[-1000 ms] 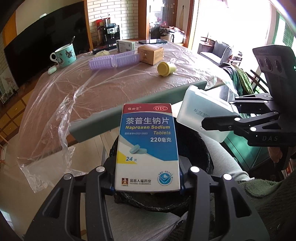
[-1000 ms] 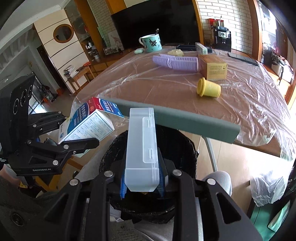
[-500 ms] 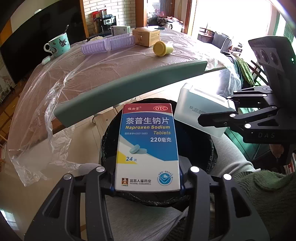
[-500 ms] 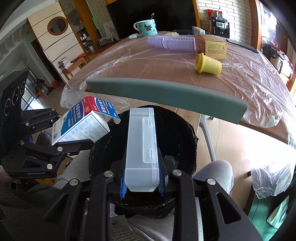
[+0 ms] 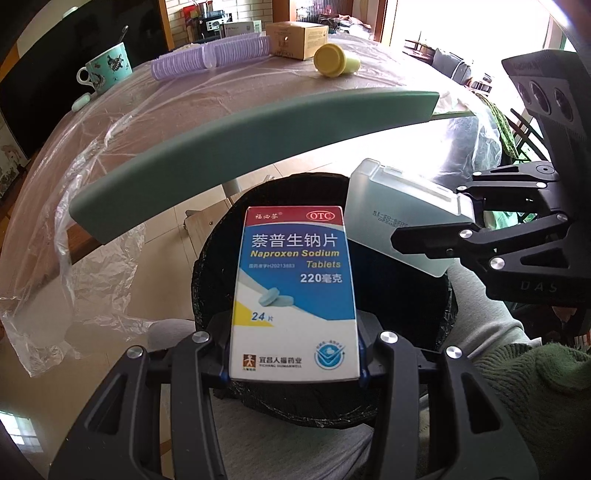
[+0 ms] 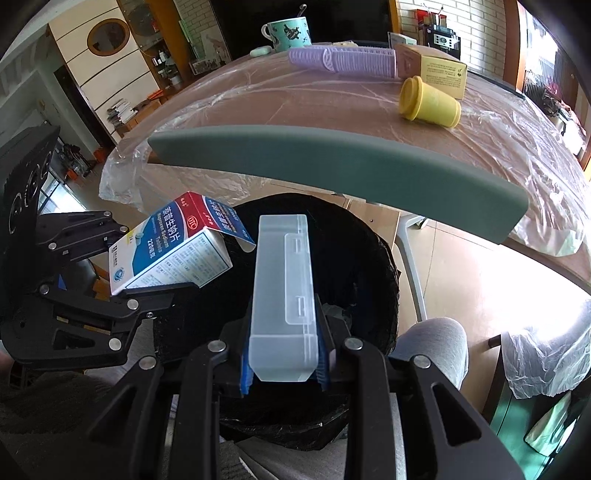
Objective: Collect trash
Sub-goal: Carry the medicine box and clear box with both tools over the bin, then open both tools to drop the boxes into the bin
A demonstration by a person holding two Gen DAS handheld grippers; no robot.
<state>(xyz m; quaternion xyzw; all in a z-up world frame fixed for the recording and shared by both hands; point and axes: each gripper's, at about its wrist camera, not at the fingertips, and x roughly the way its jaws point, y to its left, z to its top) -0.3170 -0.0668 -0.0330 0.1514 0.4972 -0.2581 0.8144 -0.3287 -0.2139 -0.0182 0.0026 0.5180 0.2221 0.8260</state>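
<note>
My left gripper [image 5: 293, 369] is shut on a blue and white medicine box [image 5: 295, 291] and holds it over a black-lined trash bin [image 5: 210, 258]. My right gripper [image 6: 283, 373] is shut on a translucent plastic case [image 6: 283, 295] and holds it over the same bin [image 6: 369, 280]. The case [image 5: 402, 225] and right gripper [image 5: 461, 236] show at the right of the left wrist view. The medicine box [image 6: 173, 243] and left gripper [image 6: 147, 280] show at the left of the right wrist view.
A grey-green chair back [image 5: 236, 136] arcs above the bin. Behind it the plastic-covered table [image 6: 295, 99] carries a yellow cup [image 6: 428, 99], purple rollers [image 6: 343, 61], a cardboard box [image 6: 436, 68] and a teal mug [image 6: 288, 33]. My knee [image 6: 436, 339] is beside the bin.
Both grippers have lowered toward the bin with their loads; the bin now fills more of each view and the chair back sits higher in frame.
</note>
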